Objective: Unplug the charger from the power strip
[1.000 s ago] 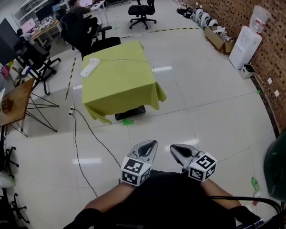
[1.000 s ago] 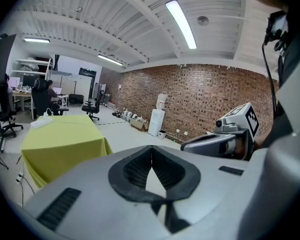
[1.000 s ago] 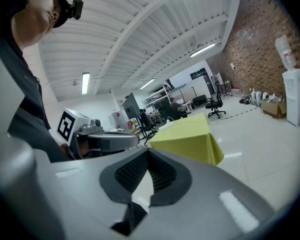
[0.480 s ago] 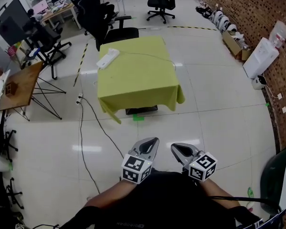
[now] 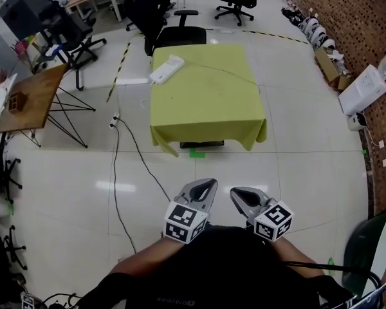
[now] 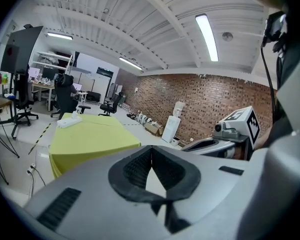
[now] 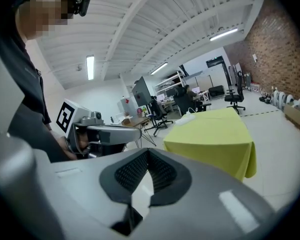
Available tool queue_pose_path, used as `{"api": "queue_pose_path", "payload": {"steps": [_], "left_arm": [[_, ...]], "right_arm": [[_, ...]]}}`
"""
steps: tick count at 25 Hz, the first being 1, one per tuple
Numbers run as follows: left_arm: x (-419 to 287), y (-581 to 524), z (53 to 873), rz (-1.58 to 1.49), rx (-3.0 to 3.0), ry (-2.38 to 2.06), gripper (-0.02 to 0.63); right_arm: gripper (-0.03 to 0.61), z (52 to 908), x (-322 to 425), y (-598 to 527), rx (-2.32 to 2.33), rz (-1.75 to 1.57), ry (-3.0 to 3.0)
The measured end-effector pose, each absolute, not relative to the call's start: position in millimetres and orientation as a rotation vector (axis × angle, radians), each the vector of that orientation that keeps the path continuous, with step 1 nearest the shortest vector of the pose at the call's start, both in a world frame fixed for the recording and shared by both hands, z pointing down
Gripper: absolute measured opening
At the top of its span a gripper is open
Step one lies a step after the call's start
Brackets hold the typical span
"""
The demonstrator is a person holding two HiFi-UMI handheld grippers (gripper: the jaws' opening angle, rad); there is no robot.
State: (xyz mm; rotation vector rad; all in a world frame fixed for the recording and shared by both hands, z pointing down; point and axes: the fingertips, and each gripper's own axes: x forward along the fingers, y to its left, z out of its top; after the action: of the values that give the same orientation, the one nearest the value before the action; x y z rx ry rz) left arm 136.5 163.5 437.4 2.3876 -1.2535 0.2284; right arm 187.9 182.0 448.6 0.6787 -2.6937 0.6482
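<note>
Open workroom: glossy pale tile floor, brick wall down the right side. A counter under a yellow-green cloth stood in mid-floor, well ahead of the person. A black office chair sat just behind it. A black cable trailed over the tiles to its left.

The white power strip lay slantwise at the counter's far left corner. A thin cord ran from it across the cloth toward the right. In the left gripper view a small white block stood up from the strip, apparently the charger, too small for detail.

The left hand-held gripper and right hand-held gripper were held low and side by side, close to the person's body, tips aimed toward the counter. Both had their jaws pressed together with nothing between them. Strip and charger lay well apart from both, beyond the near floor and the full depth of the counter, slightly left of the left one's line.
</note>
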Motion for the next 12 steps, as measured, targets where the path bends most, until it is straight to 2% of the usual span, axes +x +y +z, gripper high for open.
{"api": "queue_pose_path", "payload": {"steps": [12], "left_arm": [[45, 145, 451, 0.169, 2.324, -1.263, 0.008]], "right_arm": [[0.003, 456, 104, 157, 0.676, 0.650, -2.658]]}}
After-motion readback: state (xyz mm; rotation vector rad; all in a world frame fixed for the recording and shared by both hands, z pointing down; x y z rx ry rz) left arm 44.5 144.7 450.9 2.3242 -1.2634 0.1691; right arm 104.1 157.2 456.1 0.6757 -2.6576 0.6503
